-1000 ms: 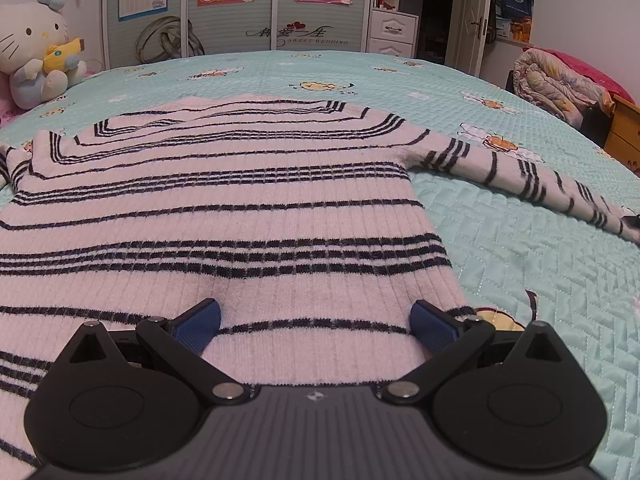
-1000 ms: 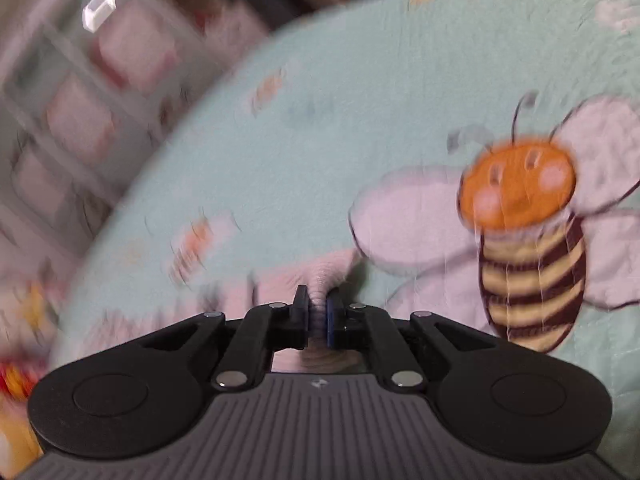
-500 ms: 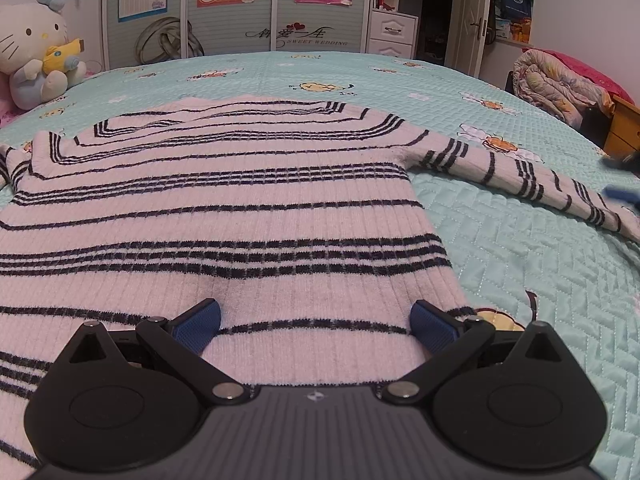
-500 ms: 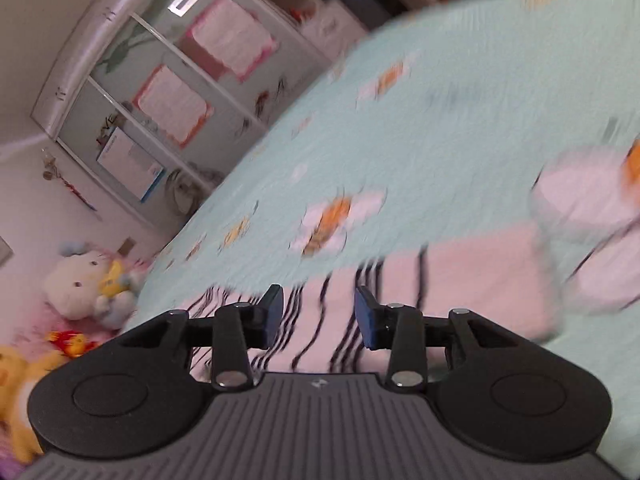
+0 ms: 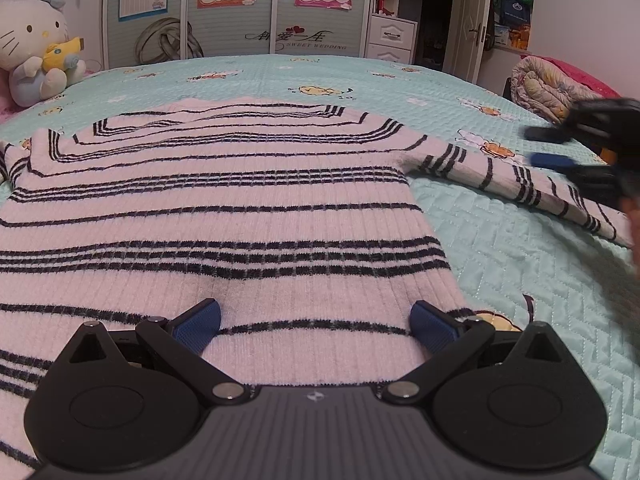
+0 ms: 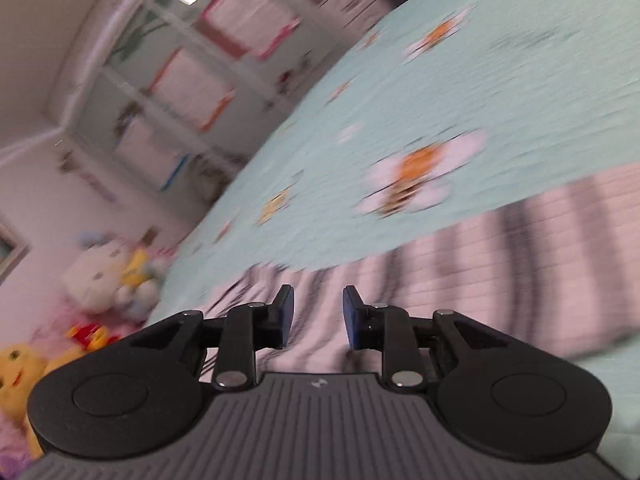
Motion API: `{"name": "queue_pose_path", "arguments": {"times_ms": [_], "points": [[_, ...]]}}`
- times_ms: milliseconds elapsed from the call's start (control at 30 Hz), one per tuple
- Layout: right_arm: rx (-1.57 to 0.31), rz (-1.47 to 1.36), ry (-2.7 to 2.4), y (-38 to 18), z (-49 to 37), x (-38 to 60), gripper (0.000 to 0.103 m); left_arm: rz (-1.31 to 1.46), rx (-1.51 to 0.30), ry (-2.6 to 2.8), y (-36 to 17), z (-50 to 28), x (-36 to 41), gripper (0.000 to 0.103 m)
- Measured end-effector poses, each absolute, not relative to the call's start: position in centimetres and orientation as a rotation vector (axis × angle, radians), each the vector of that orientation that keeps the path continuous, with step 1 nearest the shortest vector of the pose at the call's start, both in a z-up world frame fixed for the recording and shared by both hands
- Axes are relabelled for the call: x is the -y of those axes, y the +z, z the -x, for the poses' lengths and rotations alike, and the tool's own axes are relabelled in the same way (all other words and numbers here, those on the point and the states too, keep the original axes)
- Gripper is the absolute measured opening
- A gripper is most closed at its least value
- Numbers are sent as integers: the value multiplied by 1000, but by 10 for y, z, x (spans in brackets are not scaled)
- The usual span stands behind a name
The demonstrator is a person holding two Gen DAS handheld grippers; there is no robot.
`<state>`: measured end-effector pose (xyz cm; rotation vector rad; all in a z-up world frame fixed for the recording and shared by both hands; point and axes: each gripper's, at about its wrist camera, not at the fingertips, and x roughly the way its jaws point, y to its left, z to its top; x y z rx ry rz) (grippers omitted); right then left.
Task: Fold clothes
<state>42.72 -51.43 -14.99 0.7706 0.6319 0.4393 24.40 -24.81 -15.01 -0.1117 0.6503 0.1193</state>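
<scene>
While sweater (image 5: 224, 216) lies flat, left gripper (image 5: 316, 322) jaws wide; right gripper (image 6: 318, 314) jaws narrowing, empty, over sleeve (image 6: 460, 276).

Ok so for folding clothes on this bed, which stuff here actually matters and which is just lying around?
Part of the job:
striped sweater
its right sleeve
left gripper
right gripper

Just lying about:
cat plush
rolled quilt
yellow bear plush
coiled hose

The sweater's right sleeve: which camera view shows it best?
The left wrist view: the sleeve lies sharp, stretched flat on the bed. The right wrist view shows it close but motion-blurred.
</scene>
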Motion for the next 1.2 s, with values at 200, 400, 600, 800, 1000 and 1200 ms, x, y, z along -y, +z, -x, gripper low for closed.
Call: {"name": "queue_pose_path", "arguments": {"times_ms": [200,400,600,800,1000,1200], "points": [[-697,-857,534,-162,-470,467,30,119,-642,116,-151,-243,248,103],[-817,-849,597,-174,-500,423,23,139,-635,106,-150,-241,244,103],[-749,-895,365,-162,-474,452,13,170,-636,90,-147,-241,238,103],[-740,-989,452,-136,-394,454,27,310,-684,-7,-134,-229,212,103],[-824,-891,518,-123,-295,424,32,407,-680,3,-106,-172,171,100],[-937,-738,663,-109,-232,368,33,396,-604,146,-78,-110,126,101]]}}
